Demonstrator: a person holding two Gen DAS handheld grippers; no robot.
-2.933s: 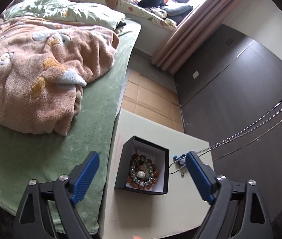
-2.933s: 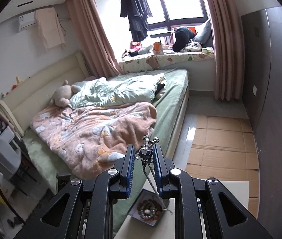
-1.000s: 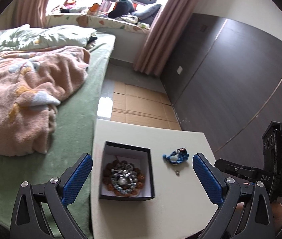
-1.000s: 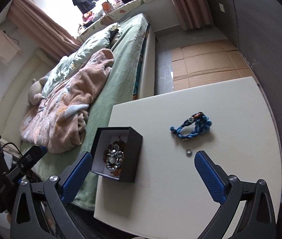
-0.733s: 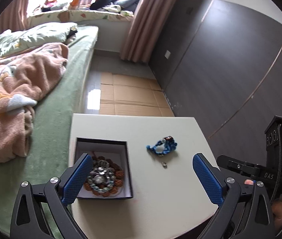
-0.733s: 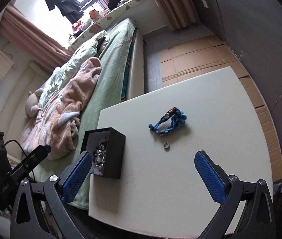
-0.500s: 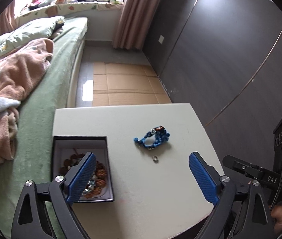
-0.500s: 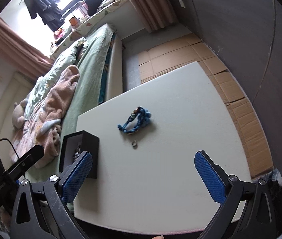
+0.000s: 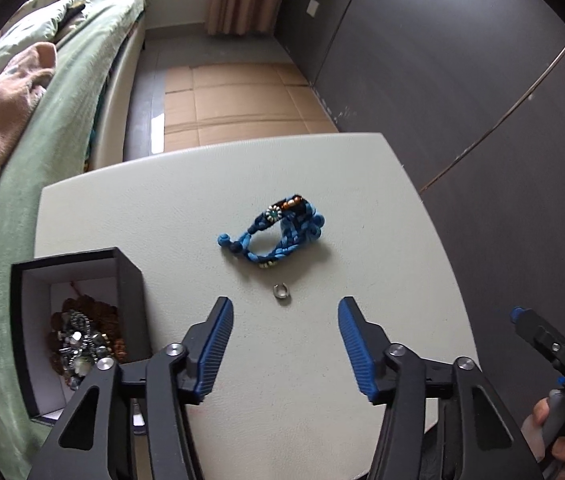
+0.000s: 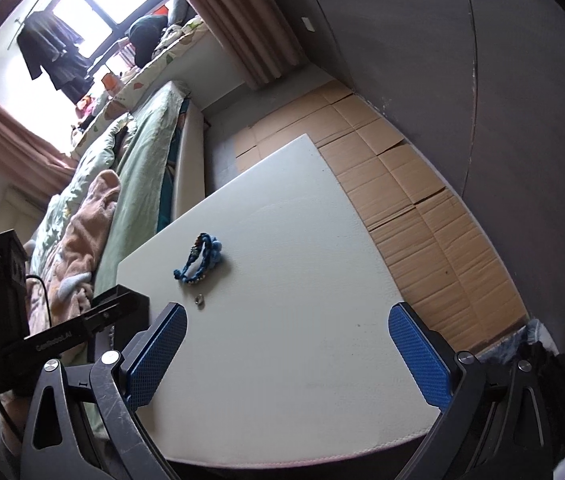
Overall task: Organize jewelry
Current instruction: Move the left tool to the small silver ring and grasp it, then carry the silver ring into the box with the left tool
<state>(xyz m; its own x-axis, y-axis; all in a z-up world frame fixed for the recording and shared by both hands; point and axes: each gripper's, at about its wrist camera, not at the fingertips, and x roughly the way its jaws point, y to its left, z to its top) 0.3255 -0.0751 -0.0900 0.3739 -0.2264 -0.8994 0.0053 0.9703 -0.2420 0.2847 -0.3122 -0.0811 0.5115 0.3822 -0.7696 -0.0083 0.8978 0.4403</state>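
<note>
Left gripper (image 9: 284, 322) spread partway above pale worktop (image 9: 382, 208), nothing between blue pads; right gripper (image 10: 286, 354) spread wide, likewise holding nothing. Small silver ring (image 9: 280, 291) flat on worktop just ahead of left gripper, apart from both fingertips. Blue braided bracelet (image 9: 274, 232) just beyond ring, not touching it, long axis running diagonally from near-left knotted end to far-right beaded end. Black jewelry box (image 9: 82, 312) at worktop's left edge beside green bed (image 9: 54, 120), open top up, beaded bracelets (image 9: 82, 344) heaped inside. Box contents seen only from left wrist; from right wrist, box mostly hidden behind left handset, ring (image 10: 199, 300) and bracelet (image 10: 199, 258) still seen. Handset lettering too blurred to read surely.
</note>
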